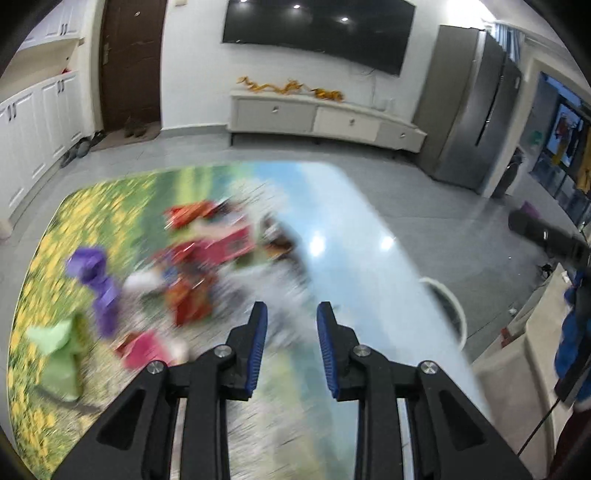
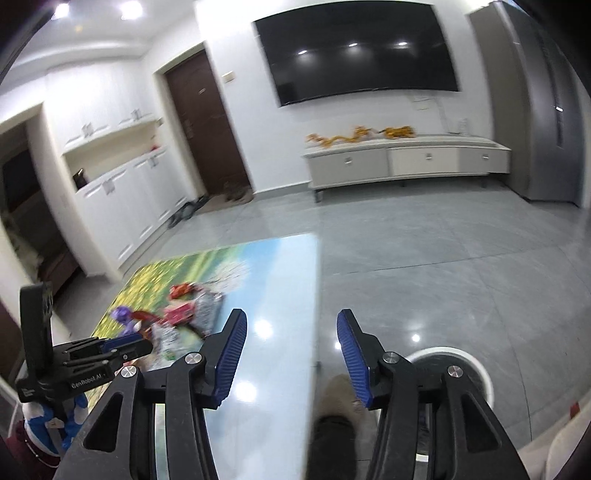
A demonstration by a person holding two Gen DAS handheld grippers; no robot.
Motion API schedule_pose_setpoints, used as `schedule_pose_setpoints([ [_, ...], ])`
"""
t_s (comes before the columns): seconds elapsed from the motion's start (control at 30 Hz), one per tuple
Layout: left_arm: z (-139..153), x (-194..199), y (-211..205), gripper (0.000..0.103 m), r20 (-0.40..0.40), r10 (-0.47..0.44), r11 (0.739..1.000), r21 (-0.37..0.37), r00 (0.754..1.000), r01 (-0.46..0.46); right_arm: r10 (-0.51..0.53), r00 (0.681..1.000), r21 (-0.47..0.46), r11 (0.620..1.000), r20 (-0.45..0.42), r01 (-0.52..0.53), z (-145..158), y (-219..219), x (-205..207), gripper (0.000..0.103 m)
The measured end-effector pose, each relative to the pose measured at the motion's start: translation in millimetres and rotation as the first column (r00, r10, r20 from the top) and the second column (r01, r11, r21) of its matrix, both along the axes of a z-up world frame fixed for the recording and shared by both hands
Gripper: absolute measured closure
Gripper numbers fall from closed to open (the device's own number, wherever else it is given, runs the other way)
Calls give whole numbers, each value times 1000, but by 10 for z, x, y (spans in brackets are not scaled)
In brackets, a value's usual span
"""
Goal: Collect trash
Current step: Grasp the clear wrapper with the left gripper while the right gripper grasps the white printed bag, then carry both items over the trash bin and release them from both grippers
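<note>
A blurred pile of trash lies on the picture-printed table (image 1: 354, 229): red and pink wrappers (image 1: 214, 240), a purple wrapper (image 1: 98, 280), a green wrapper (image 1: 61, 350) and a pink one (image 1: 142, 349). My left gripper (image 1: 291, 317) is open and empty above the table, right of the pile. My right gripper (image 2: 291, 325) is open and empty, above the table's right edge. The pile (image 2: 177, 314) shows far left in the right wrist view, with the left gripper (image 2: 122, 347) beside it. A white round bin (image 2: 454, 369) stands on the floor right of the table; it also shows in the left wrist view (image 1: 448, 306).
A TV (image 1: 317, 29) hangs above a low white cabinet (image 1: 317, 118). A grey fridge (image 1: 472, 110) stands at right, white cupboards (image 1: 33, 122) and a brown door (image 1: 129, 62) at left. Grey tiled floor (image 2: 443, 258) surrounds the table. A slippered foot (image 2: 336, 406) is by the bin.
</note>
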State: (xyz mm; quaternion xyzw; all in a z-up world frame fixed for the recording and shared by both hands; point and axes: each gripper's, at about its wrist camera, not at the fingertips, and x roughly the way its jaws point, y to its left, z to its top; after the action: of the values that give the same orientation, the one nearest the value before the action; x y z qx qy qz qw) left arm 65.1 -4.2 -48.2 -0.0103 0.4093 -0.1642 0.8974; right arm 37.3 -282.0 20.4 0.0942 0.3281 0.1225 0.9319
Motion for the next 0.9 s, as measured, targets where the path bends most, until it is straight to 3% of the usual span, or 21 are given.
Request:
schedule_pose_setpoints([
  [0.2, -368, -153, 389, 76, -36, 0, 999, 49, 999, 2, 166, 982, -1, 986, -91, -167, -247, 739, 344, 53],
  [0.4, -612, -213, 540, 76, -77, -14, 1000, 7, 997, 14, 285, 937, -3, 957, -203, -292, -667, 1352, 598, 52],
  [0.73, -657, -195, 439, 81, -85, -89, 996, -40, 992, 86, 367, 886, 27, 927, -285, -375, -1055, 1685, 751, 53],
  [0.77, -659, -198, 424, 83, -85, -98, 994, -50, 991, 94, 370, 883, 34, 926, -287, -377, -1075, 1691, 755, 56],
  [0.83, -670, -189, 389, 89, -94, -113, 992, -72, 989, 106, 373, 883, 48, 925, -286, -376, -1079, 1660, 742, 74],
  [0.9, -653, -203, 365, 91, -94, -122, 990, -86, 988, 114, 373, 885, 57, 926, -279, -372, -1056, 1636, 735, 81],
])
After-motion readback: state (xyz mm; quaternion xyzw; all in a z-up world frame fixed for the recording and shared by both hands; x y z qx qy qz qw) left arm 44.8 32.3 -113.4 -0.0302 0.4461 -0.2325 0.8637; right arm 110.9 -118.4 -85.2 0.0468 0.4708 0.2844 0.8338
